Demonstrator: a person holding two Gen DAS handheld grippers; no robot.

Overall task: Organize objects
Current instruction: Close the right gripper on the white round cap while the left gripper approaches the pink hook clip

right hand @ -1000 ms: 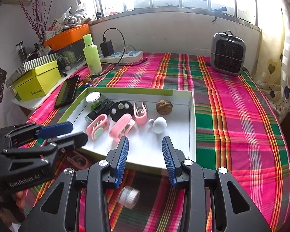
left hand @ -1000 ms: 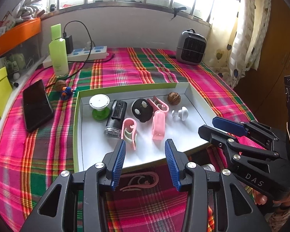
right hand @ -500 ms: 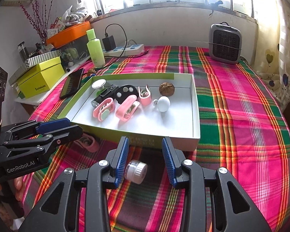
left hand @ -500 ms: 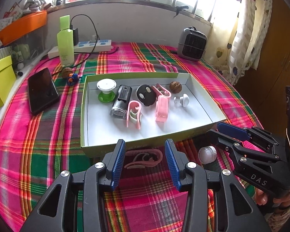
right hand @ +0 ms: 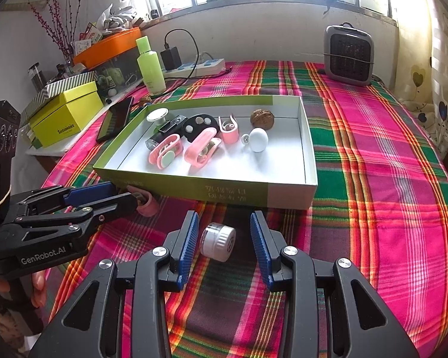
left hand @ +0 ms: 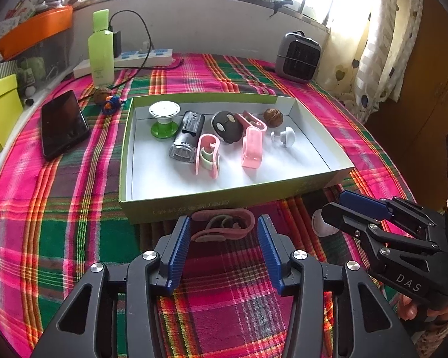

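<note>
left gripper point(left hand: 224, 232) held low and level, pointing forward, its blue-padded fingers point(left hand: 180, 246) spread wide apart. right gripper point(right hand: 224, 234) likewise low, its fingers point(right hand: 261, 246) parted just as wide. each gripper is gripped from below by a hand point(right hand: 38, 286).

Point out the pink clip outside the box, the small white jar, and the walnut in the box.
pink clip point(left hand: 224, 225), left wrist view, middle of its body
small white jar point(right hand: 218, 241), right wrist view, ribbed side
walnut point(right hand: 262, 118), right wrist view, shell centre

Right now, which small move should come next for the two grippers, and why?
Probably close both: the open left gripper already brackets the pink clip, the open right gripper the small white jar, both lying outside the box.
</note>
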